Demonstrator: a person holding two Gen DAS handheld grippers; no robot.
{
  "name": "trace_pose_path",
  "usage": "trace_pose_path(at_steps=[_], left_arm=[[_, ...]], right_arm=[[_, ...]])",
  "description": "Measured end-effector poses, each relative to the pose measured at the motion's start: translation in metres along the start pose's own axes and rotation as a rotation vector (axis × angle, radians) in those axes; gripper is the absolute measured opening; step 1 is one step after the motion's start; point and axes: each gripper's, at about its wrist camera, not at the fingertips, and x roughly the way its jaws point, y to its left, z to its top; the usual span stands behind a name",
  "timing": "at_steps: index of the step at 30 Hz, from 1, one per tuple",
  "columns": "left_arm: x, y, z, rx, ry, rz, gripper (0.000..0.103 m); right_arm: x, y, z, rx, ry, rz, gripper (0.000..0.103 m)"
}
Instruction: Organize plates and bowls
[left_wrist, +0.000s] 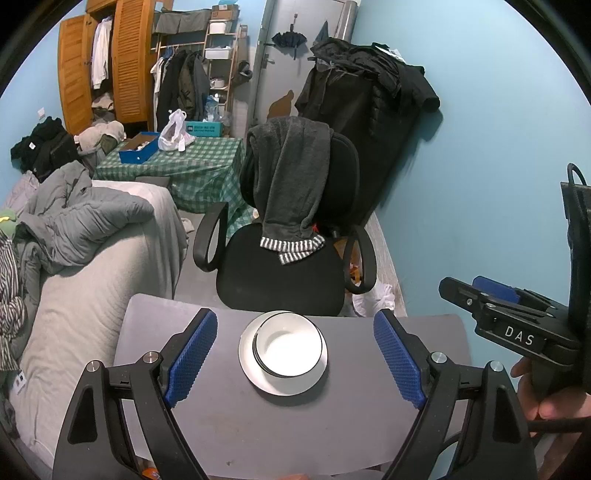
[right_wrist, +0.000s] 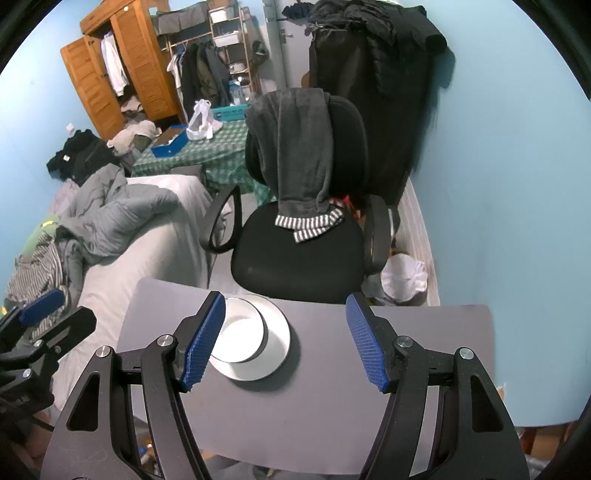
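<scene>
A white bowl with a dark rim (left_wrist: 290, 345) sits inside a white plate (left_wrist: 258, 380) near the far edge of a small grey table (left_wrist: 229, 424). My left gripper (left_wrist: 295, 360) hovers above them, open, its blue pads well apart on either side with nothing between them. In the right wrist view the bowl (right_wrist: 240, 341) and plate (right_wrist: 277, 339) lie to the left, partly behind the left blue pad. My right gripper (right_wrist: 286, 341) is open and empty over bare tabletop (right_wrist: 325, 398). The right gripper (left_wrist: 495, 295) also shows at the right of the left wrist view, held by a hand (left_wrist: 543, 402).
A black office chair (left_wrist: 291, 266) draped with a grey garment stands just beyond the table. A bed with grey bedding (left_wrist: 92, 258) runs along the left. The blue wall (left_wrist: 480, 184) lies right, and a white bag (right_wrist: 402, 277) sits on the floor beside it.
</scene>
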Motion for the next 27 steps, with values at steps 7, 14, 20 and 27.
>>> trace_pose_path(at_steps=[7,14,20,27], left_arm=[[-0.0021,-0.0056,-0.0031,-0.002,0.009,-0.005,0.088],[-0.0056,-0.0066,-0.0048,-0.002,0.01,-0.006,0.088],[-0.0061,-0.0075,-0.0055,-0.003,0.011,-0.008,0.088],[-0.0068,-0.0099,-0.0089,-0.003,0.015,-0.006,0.088]], right_arm=[[-0.0001,0.0,-0.0001,0.001,0.003,-0.001,0.067],[-0.0006,-0.0011,-0.0026,0.002,0.003,-0.001,0.067],[-0.0004,-0.0014,-0.0022,0.002,0.006,-0.003,0.067],[-0.0011,-0.0039,-0.0048,0.003,0.008,0.0,0.067]])
